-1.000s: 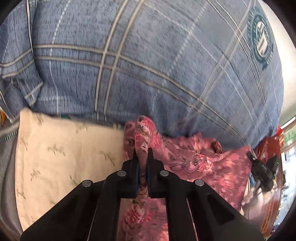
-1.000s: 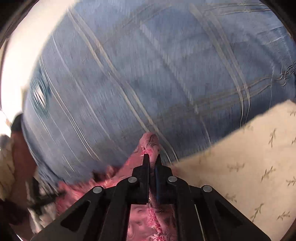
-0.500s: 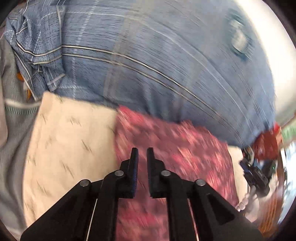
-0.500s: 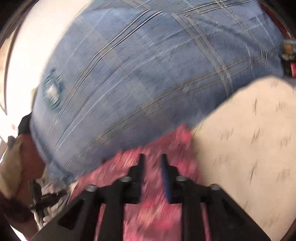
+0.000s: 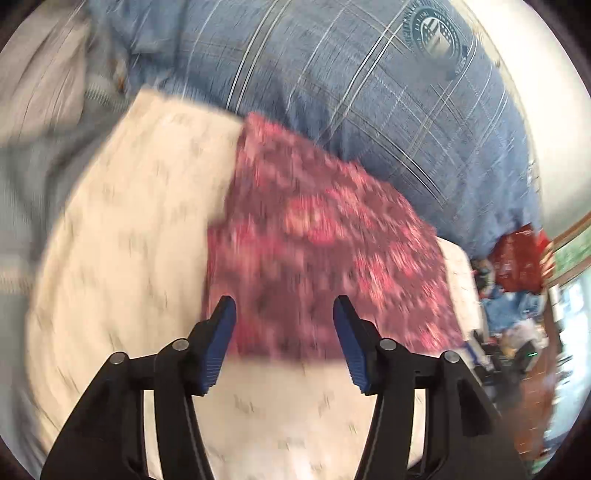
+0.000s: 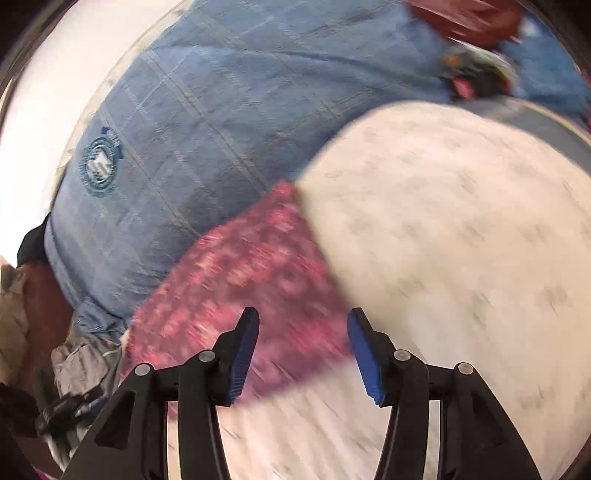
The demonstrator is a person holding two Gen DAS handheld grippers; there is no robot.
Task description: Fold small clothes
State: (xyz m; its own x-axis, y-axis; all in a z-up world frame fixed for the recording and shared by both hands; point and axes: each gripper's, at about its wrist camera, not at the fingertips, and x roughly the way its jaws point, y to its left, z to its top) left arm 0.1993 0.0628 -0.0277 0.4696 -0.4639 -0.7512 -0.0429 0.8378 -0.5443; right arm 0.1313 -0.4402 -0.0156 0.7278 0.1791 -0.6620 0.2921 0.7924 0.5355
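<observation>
A small pink-and-red patterned garment (image 5: pixel 317 243) is seen lying flat as a folded, roughly rectangular piece on a cream cloth with a faint sprig print (image 5: pixel 122 236). In the left wrist view it fills the centre, its near edge just ahead of the fingertips; in the right wrist view the garment (image 6: pixel 236 280) is seen from centre toward 8 o'clock. Both views are blurred, so its pattern and fold lines cannot be made out.

The left tool (image 5: pixel 284 314) is held wide, its blue-padded jaws spread and nothing gripped between them. The right tool (image 6: pixel 303 325) is likewise spread wide and holds nothing, with the garment's near edge seen through the gap.

Beyond the garment, toward 12 o'clock, a blue plaid fabric (image 5: pixel 369 103) with a round emblem (image 5: pixel 436 33) is spread; in the right wrist view the emblem (image 6: pixel 99 166) is seen at 9 o'clock. Grey fabric (image 5: pixel 40 92) is bunched at 10 o'clock in the left view, and red clutter (image 5: pixel 517 258) sits at 3 o'clock.
</observation>
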